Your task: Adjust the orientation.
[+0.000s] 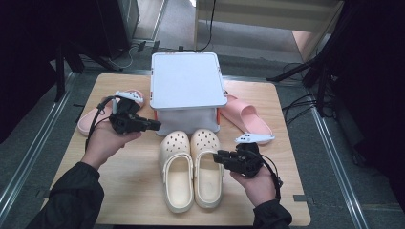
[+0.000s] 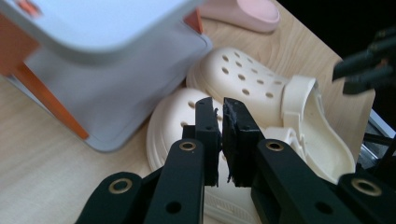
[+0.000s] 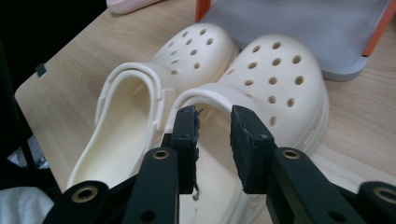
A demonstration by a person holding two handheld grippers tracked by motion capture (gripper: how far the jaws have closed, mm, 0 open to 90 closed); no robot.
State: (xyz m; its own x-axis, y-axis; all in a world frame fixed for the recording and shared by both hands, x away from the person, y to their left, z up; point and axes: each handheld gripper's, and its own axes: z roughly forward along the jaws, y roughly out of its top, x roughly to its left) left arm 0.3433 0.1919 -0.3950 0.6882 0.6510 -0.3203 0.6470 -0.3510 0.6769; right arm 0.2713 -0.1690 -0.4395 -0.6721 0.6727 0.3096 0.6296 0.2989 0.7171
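- cream foam clogs, a pair, sit side by side at the middle of the wooden table (image 1: 133, 191), toes toward the grey box; the left clog (image 1: 177, 169) and right clog (image 1: 206, 164) touch along their inner sides, and their toes sit against the foot of the box
- grey box (image 1: 187, 78) with orange corner posts stands behind them; a pink slide (image 1: 246, 117) lies to its right, another pink slide (image 1: 93, 119) to its left, half behind the left hand
- left gripper (image 1: 155, 125) hangs above the table just left of the clogs, its jaws nearly together with nothing between them; in the left gripper view only a thin slit shows between the pads (image 2: 208, 135)
- right gripper (image 1: 217, 156) hovers just over the right clog's heel strap, jaws parted a little and empty; in the right gripper view the strap (image 3: 205, 95) lies beyond the pads, not between them
- likely trouble: neither tool holds a shoe, so any lift now moves nothing
- the right jaws are narrow; pushed at the strap as they stand, they may shove the clog instead of straddling it
- the clogs touch, so dragging one could pull the other askew or jam both toes harder against the box
- a pinch on the soft strap alone may let the shoe swing or slip
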